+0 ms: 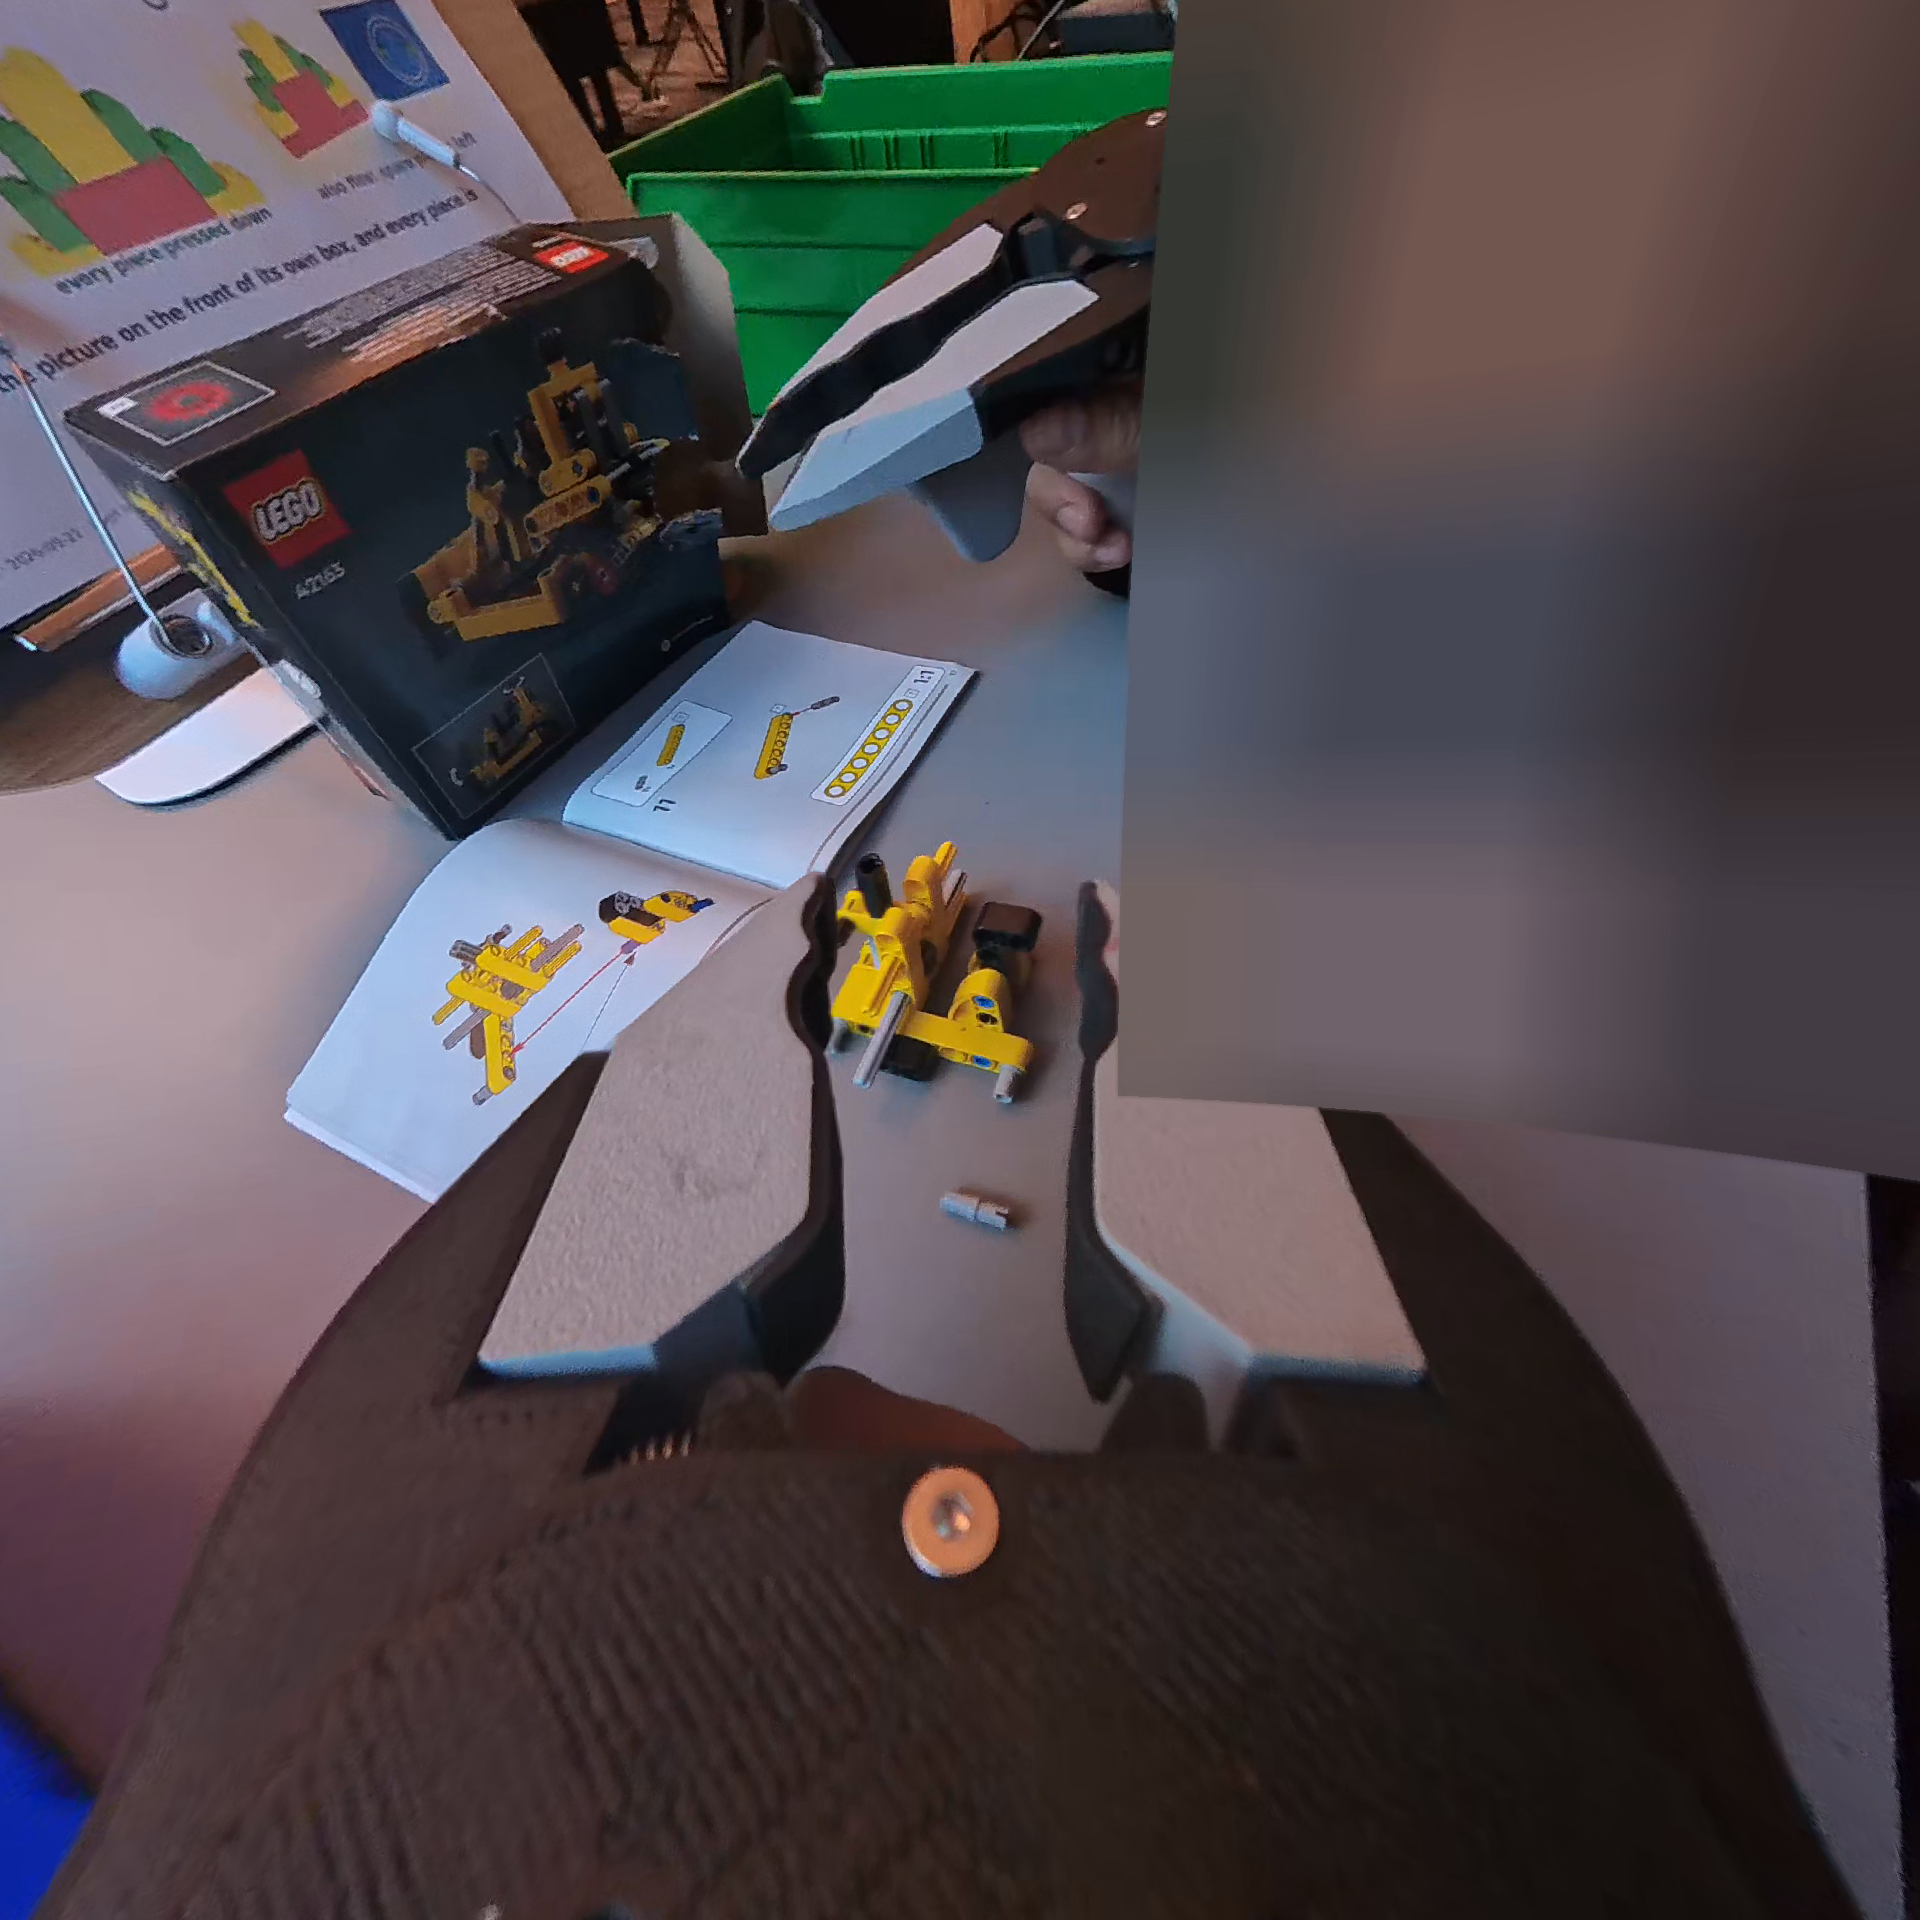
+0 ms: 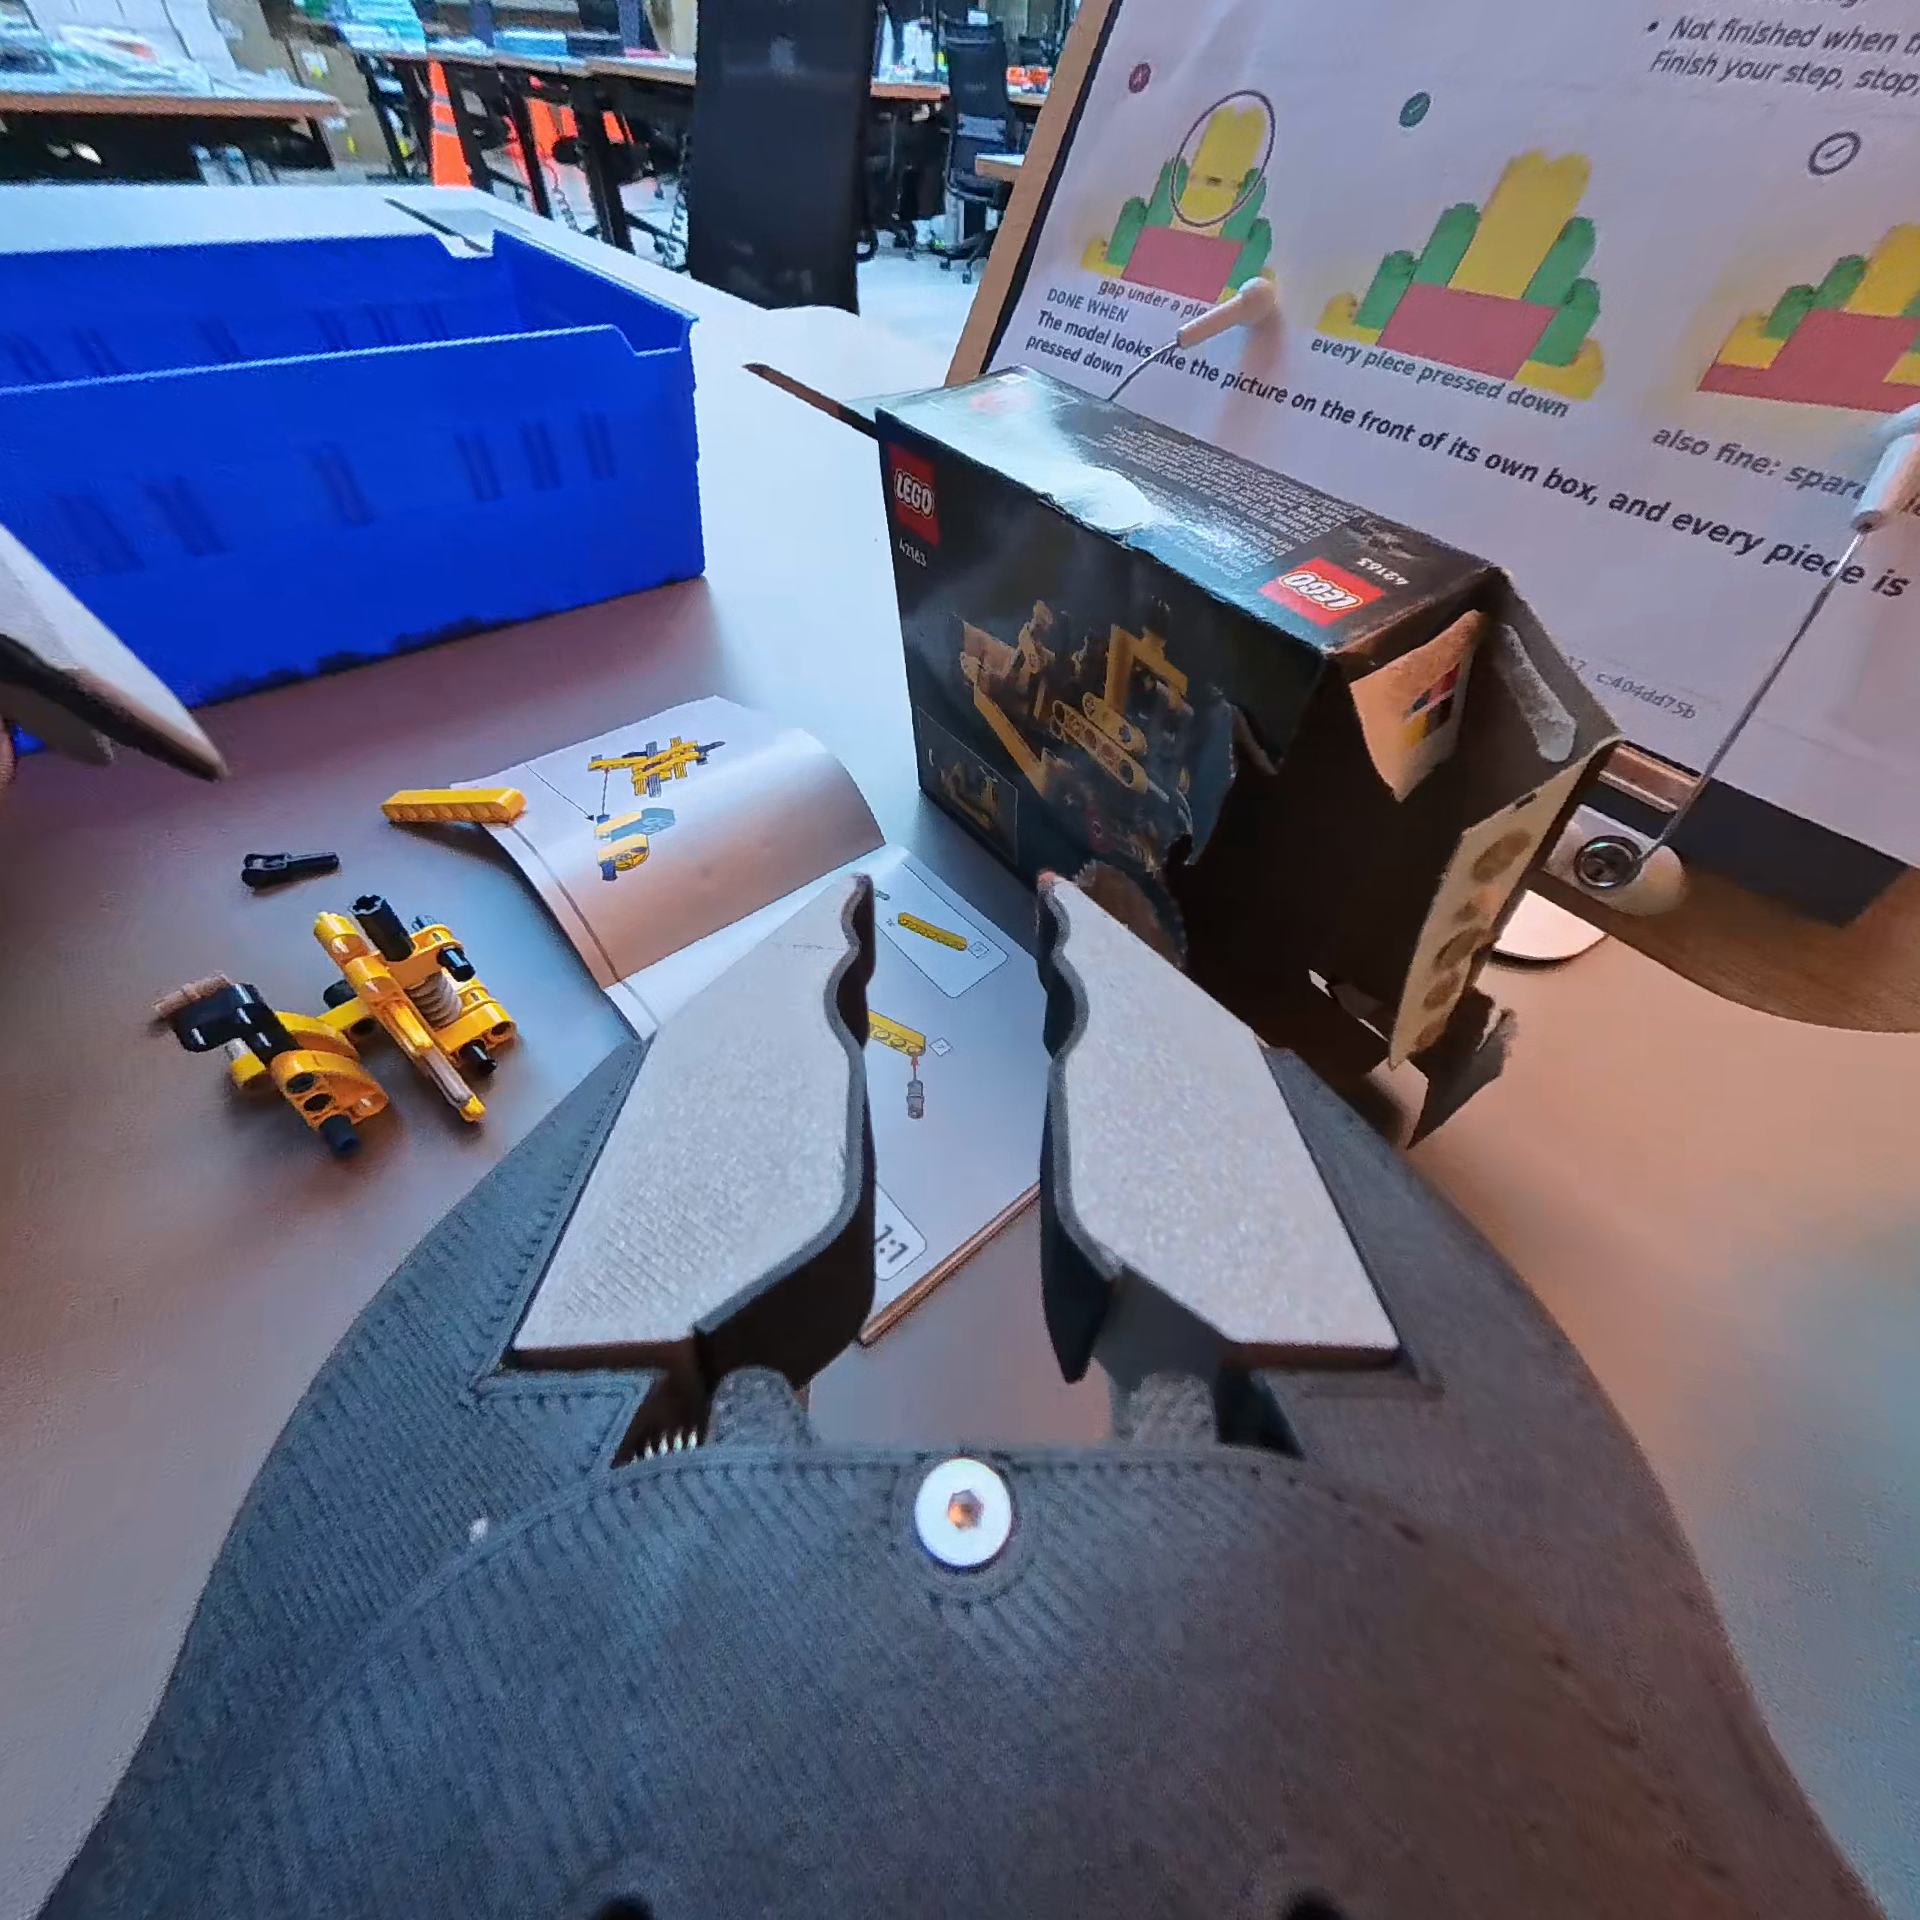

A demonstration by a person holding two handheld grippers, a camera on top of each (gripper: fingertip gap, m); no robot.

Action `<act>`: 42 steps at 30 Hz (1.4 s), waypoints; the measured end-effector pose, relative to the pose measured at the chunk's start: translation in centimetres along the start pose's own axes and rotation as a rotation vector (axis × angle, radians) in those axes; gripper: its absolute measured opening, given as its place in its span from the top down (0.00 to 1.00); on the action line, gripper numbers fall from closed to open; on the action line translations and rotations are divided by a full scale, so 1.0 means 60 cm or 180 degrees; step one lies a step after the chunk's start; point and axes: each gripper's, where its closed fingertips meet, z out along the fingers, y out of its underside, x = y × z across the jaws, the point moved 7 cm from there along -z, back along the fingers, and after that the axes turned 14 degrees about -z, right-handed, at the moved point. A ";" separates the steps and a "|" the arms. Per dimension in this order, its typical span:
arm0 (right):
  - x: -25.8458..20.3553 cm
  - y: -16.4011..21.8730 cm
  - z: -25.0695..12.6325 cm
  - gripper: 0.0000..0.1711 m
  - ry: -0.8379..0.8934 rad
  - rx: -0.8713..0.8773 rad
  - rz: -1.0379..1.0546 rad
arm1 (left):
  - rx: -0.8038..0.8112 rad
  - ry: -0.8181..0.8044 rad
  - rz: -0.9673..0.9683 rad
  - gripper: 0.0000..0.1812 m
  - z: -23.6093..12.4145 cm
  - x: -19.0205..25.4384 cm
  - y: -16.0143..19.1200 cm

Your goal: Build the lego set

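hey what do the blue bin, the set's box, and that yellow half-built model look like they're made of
Blue bin: looks like moulded plastic, matte, with ribbed walls. Box: printed cardboard, slightly glossy; its torn end shows raw brown board. Yellow model: hard, shiny plastic pieces with black pins; its grey rods could be plastic or metal.

Part-built yellow lego assembly (image 1: 928, 971) lies beside open instruction booklet (image 1: 582, 935)

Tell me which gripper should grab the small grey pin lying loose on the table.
Left. The left gripper is open, and the grey pin lies on the table right between its jaws, near the yellow assembly. The right gripper hangs open over the booklet, off to the side.
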 end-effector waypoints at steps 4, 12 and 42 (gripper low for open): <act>0.004 0.002 -0.002 0.85 0.0025 0.0001 0.0021 | -0.0024 0.0000 0.0013 0.76 0.000 -0.001 0.002; 0.011 0.006 -0.004 0.86 0.0000 0.0030 0.0191 | -0.0034 0.0040 0.0122 0.76 0.002 0.005 0.005; 0.004 0.003 0.001 0.89 -0.0113 0.0076 0.0143 | 0.0428 -0.0088 -0.0392 0.77 -0.018 -0.026 -0.023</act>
